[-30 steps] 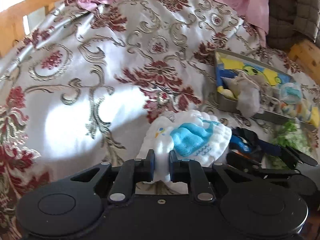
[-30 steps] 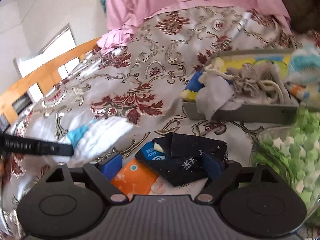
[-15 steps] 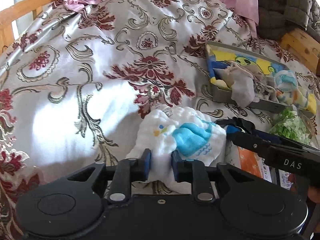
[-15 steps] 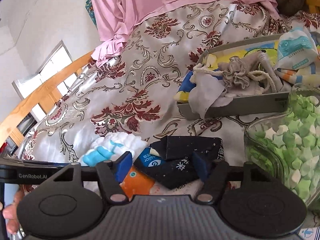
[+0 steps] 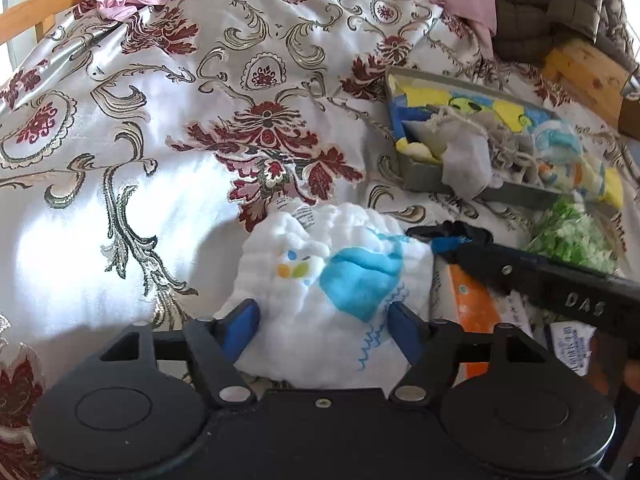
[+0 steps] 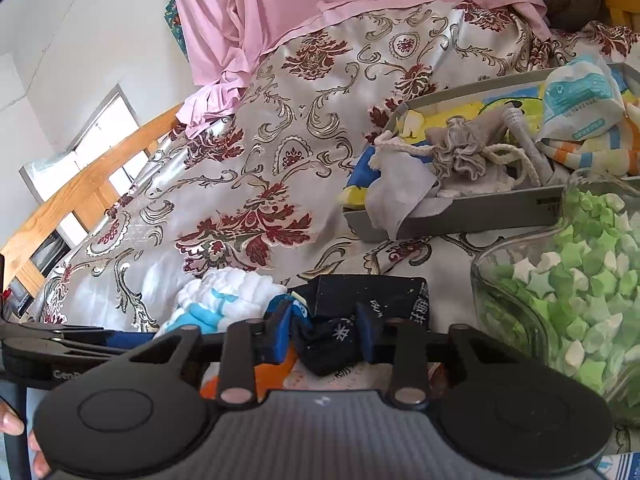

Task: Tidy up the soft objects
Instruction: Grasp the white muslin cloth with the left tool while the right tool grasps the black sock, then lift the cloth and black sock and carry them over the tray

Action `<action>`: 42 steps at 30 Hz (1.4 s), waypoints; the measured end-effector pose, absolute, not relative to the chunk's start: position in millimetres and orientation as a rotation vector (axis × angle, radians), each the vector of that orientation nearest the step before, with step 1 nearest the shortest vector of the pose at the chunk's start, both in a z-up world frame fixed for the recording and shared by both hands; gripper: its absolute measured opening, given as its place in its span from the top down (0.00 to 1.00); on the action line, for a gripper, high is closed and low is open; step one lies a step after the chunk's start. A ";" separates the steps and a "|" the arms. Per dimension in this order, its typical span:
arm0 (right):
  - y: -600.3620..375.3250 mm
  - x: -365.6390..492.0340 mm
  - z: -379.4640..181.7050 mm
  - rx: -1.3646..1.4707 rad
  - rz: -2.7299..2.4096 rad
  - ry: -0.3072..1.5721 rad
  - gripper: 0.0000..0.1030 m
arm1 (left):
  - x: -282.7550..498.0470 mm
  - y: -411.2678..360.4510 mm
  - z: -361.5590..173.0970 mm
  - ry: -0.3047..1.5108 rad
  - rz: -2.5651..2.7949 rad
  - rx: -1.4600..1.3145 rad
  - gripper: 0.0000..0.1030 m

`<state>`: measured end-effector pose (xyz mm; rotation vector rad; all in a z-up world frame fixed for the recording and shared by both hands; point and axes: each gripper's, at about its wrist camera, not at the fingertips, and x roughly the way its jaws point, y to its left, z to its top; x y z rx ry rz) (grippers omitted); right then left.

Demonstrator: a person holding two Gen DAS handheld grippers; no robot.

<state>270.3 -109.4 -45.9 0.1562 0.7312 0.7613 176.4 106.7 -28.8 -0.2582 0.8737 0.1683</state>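
While left tongs [image 5: 322,320] open off cloth [image 5: 320,276], right tongs [image 6: 322,336] pinch a half-hidden dark sock [image 6: 352,312].

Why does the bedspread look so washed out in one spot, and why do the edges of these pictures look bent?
Left wrist view: sunlight falls on the shiny bedspread and burns it to white glare, and the white cloth loses detail in the same light. Right wrist view: the fisheye lens bows the wooden bed rail into a curve, and the glass jar of green paper stars is blurred at the edge.

White wall [image 6: 80,40], window [image 6: 96,140], wooden bed rail [image 6: 80,184], sunlit floral bedspread [image 5: 160,120].
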 end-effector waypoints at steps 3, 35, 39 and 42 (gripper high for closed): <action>-113.2 269.9 -44.7 0.156 0.754 0.727 0.82 | 176.8 107.9 -31.5 0.876 0.181 -0.256 0.38; -108.8 228.9 -18.3 -0.026 0.812 0.567 0.42 | 168.5 109.9 -32.4 0.836 0.230 -0.264 0.76; -104.6 233.8 -30.9 -0.038 0.804 0.595 0.37 | 168.9 104.6 -29.9 0.822 0.222 -0.239 0.80; -101.8 232.9 -37.7 -0.052 0.810 0.611 0.38 | 168.7 100.8 -27.7 0.809 0.211 -0.224 0.82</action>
